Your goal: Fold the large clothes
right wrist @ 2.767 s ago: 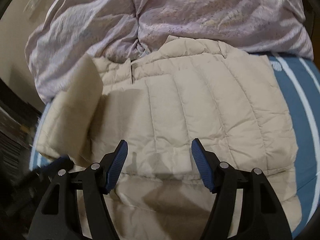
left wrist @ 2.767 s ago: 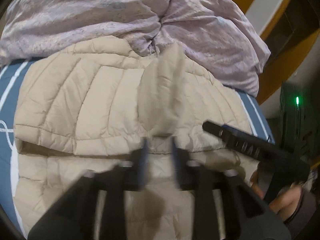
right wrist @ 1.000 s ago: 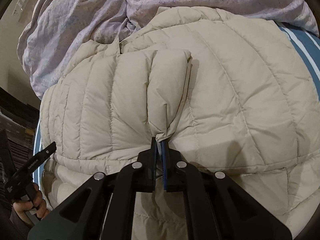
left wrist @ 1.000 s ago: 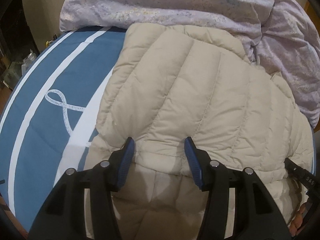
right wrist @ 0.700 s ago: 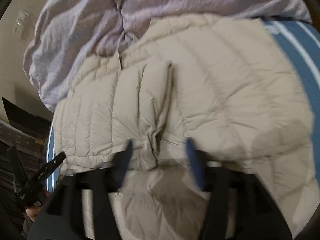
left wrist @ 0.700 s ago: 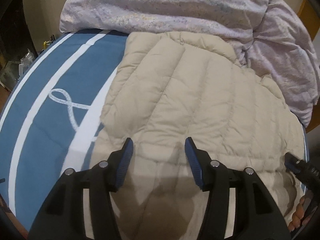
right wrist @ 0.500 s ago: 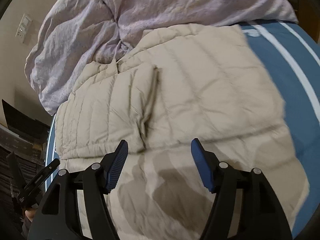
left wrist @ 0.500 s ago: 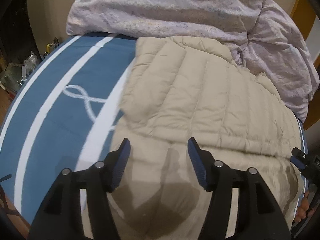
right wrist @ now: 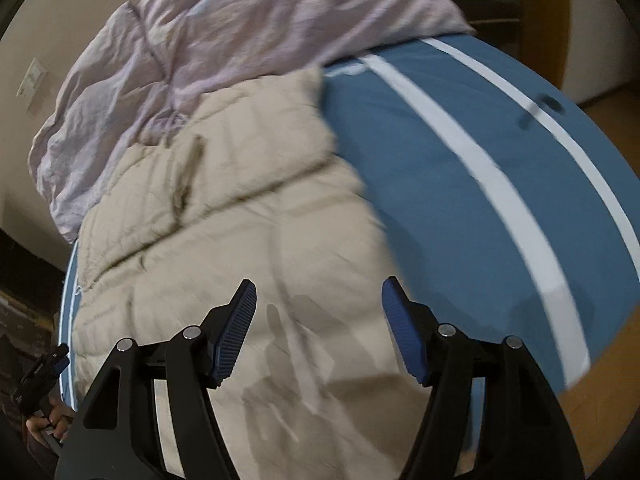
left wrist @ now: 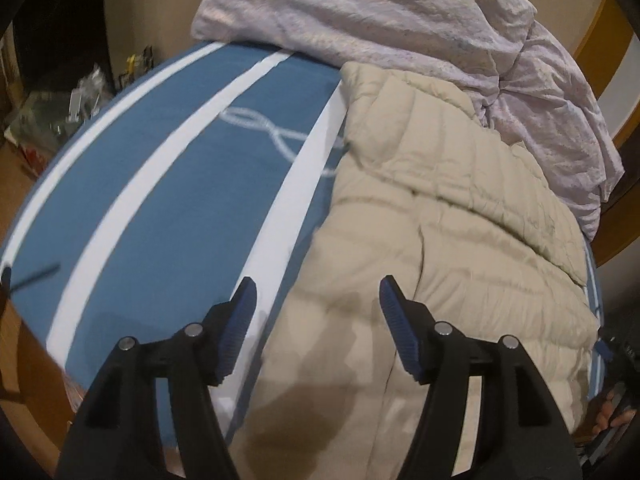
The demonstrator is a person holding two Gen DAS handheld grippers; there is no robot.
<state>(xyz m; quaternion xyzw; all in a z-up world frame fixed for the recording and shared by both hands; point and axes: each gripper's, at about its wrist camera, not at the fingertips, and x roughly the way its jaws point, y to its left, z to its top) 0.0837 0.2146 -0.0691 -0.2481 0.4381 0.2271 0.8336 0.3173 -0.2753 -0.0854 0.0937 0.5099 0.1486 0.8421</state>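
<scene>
Your left gripper [left wrist: 316,300], fingers opening, and right gripper [right wrist: 318,302], fingers wide, held nothing above the soft, probably light puffer jacket [left wrist: 460,216]; you should pinch its hem.

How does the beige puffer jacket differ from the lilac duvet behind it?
The beige puffer jacket is quilted in stitched channels and lies fairly flat; the lilac duvet is unquilted, crumpled and heaped higher. The jacket is plain beige, the duvet pale purple. Both rest on the blue striped bedcover.
</scene>
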